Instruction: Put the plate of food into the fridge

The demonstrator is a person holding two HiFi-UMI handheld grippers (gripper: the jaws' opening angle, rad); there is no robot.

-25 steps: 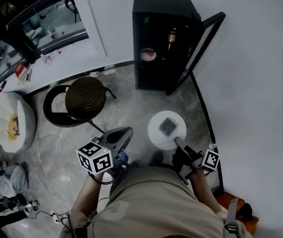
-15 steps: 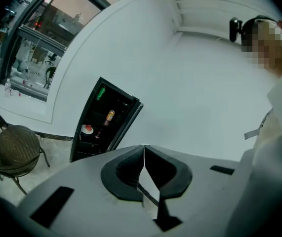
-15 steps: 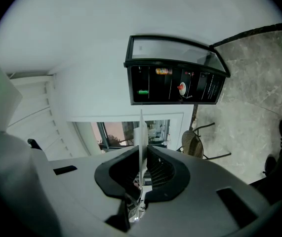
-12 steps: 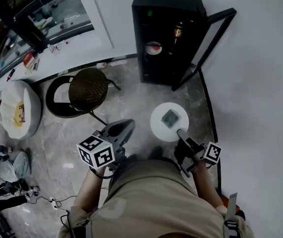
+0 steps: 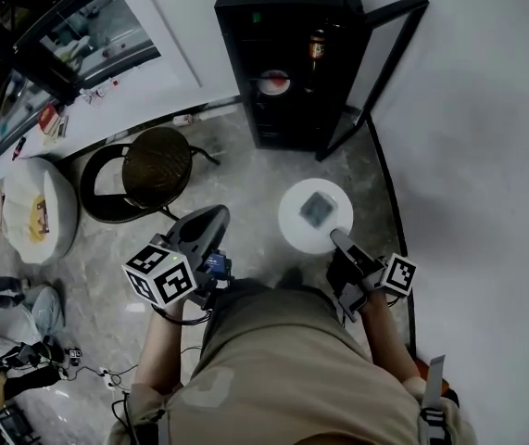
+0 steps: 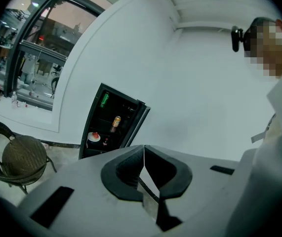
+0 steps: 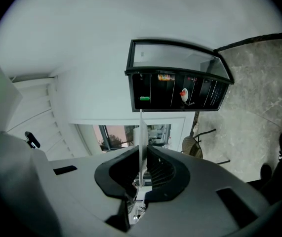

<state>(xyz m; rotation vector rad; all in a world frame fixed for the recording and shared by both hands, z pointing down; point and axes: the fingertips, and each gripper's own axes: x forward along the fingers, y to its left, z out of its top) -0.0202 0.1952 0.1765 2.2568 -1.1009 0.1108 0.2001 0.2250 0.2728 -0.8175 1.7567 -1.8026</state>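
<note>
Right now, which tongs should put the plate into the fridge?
Right. The right tongs grip the plate by its rim, with the open fridge ahead; the left tongs are shut, empty.

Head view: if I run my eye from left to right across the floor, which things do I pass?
white pouf → chair → plate
</note>
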